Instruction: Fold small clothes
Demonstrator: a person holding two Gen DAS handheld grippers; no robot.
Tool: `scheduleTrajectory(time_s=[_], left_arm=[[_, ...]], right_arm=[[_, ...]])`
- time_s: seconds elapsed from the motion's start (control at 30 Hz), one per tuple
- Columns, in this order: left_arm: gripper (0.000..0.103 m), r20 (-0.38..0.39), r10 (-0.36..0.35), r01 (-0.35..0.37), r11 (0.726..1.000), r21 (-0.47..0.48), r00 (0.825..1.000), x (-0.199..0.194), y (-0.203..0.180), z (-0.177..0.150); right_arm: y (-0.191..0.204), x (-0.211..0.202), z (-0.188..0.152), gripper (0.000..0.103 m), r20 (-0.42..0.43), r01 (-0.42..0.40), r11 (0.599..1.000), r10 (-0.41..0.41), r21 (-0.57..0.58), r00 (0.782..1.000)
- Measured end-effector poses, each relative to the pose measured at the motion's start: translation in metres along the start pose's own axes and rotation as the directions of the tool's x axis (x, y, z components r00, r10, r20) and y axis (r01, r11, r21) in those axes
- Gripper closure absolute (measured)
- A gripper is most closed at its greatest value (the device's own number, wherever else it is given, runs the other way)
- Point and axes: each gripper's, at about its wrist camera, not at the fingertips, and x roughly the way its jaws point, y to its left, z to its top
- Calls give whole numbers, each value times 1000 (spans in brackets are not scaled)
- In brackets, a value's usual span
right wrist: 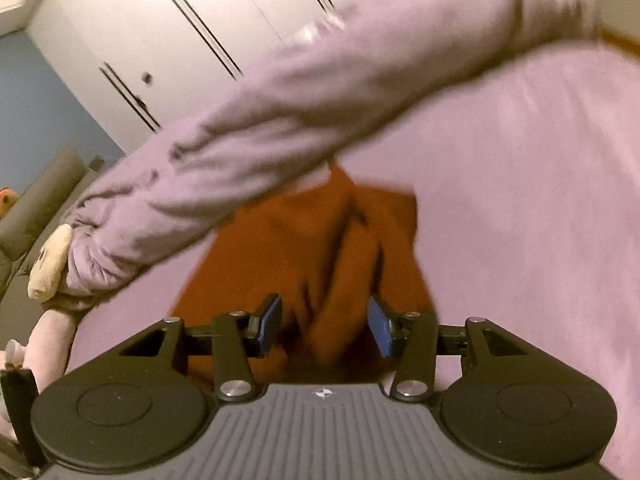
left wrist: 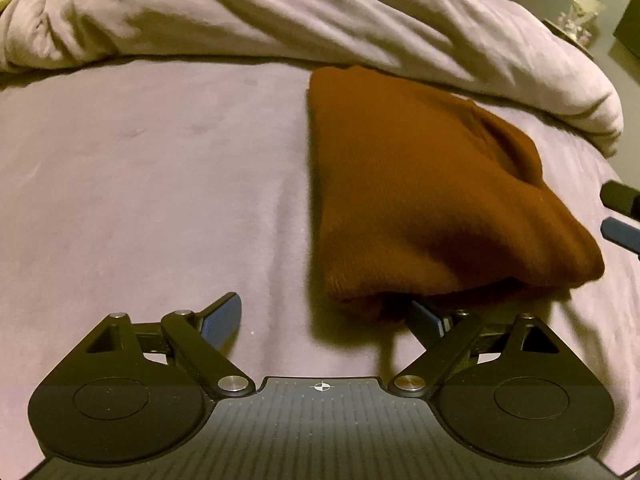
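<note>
A folded rust-brown knit garment (left wrist: 420, 184) lies on the mauve bed sheet (left wrist: 140, 180). My left gripper (left wrist: 324, 320) is open at the garment's near edge; its right finger pad (left wrist: 426, 320) is tucked under the near hem and its left pad (left wrist: 222, 320) rests over bare sheet. In the right wrist view the same garment (right wrist: 304, 248) fills the middle, blurred. My right gripper (right wrist: 325, 326) is open, with the garment's near edge between the pads and not pinched. Its fingertips (left wrist: 620, 216) also show at the right edge of the left wrist view.
A bunched mauve duvet (left wrist: 280, 12) runs along the far side of the bed and crosses the right wrist view (right wrist: 320, 100). White wardrobe doors (right wrist: 180, 32) stand behind. A cream soft toy (right wrist: 50, 264) lies by the duvet's end.
</note>
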Motion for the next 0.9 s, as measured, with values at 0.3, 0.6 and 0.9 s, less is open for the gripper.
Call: scheduleTrajectory(time_s=[0.3, 0.6, 0.9], left_arm=[[11, -12, 18, -18, 1000, 16, 1000, 8, -6, 6], [11, 9, 37, -37, 999, 38, 999, 3, -13, 8], [11, -11, 50, -50, 999, 19, 999, 7, -13, 8]], right_arm=[[5, 70, -3, 70, -201, -67, 997, 56, -46, 978], [9, 36, 5, 103, -3, 154, 939, -163, -308, 987], [-39, 24, -4, 91, -67, 137, 979, -148, -148, 987]])
